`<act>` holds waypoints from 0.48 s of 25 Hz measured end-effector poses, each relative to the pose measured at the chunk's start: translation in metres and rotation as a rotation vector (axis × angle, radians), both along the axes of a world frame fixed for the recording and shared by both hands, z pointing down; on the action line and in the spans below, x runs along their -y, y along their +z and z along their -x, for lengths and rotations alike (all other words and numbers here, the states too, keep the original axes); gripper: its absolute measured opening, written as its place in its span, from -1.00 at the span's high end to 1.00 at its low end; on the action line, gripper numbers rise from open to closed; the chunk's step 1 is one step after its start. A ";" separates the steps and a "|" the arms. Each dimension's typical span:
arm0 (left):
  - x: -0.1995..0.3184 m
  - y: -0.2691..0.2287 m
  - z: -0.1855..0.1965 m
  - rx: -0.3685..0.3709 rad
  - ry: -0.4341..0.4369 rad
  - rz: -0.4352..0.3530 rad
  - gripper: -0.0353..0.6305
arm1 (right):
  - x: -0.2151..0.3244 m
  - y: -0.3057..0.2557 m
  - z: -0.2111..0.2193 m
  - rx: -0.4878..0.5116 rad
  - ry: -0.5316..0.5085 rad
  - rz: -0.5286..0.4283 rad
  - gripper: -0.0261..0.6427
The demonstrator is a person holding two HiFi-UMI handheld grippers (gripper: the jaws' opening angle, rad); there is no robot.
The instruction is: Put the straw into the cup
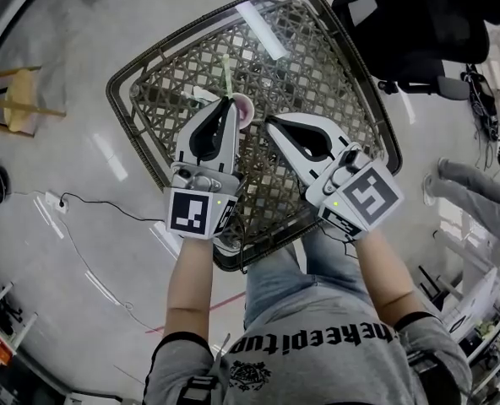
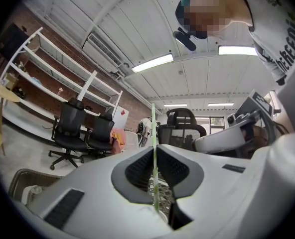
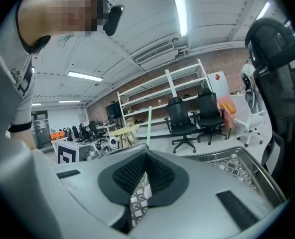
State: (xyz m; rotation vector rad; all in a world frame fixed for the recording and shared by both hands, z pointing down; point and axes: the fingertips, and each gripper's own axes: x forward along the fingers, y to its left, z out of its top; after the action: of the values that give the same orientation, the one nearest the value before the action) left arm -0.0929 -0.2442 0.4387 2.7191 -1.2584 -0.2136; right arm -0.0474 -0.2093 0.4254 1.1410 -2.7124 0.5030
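A thin pale green straw (image 1: 225, 76) stands nearly upright, pinched in my left gripper (image 1: 230, 100), which is shut on it over the woven table top. In the left gripper view the straw (image 2: 154, 133) runs straight up between the closed pads of the left gripper (image 2: 155, 147). A small cup with a pinkish rim (image 1: 245, 108) sits right beside that gripper's tip, partly hidden by it. My right gripper (image 1: 269, 121) is shut with nothing in it, just right of the cup. From the right gripper (image 3: 146, 154) view the straw (image 3: 148, 126) shows beyond the tips.
The square table (image 1: 377, 116) has a dark rim and a glass-covered wicker top. A small white item (image 1: 204, 94) lies left of the cup. A black office chair (image 1: 419, 24) stands at the back right, a wooden stool (image 1: 18, 99) at the left, a cable (image 1: 106, 205) on the floor.
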 end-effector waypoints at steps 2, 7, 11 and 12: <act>0.002 0.004 0.000 0.000 -0.004 -0.001 0.74 | 0.001 0.002 0.000 -0.002 0.001 0.003 0.89; 0.006 0.014 -0.004 0.006 -0.008 0.003 0.74 | 0.001 0.009 -0.002 -0.011 0.002 0.018 0.89; 0.007 0.023 -0.008 0.015 -0.011 0.009 0.73 | 0.002 0.012 -0.005 -0.014 0.004 0.022 0.89; 0.007 0.026 -0.009 0.017 -0.010 0.011 0.73 | 0.002 0.013 -0.005 -0.014 0.005 0.024 0.89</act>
State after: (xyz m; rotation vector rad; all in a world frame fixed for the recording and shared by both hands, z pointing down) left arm -0.0843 -0.2508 0.4651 2.7113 -1.2738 -0.1845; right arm -0.0424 -0.2113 0.4385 1.1408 -2.6848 0.5247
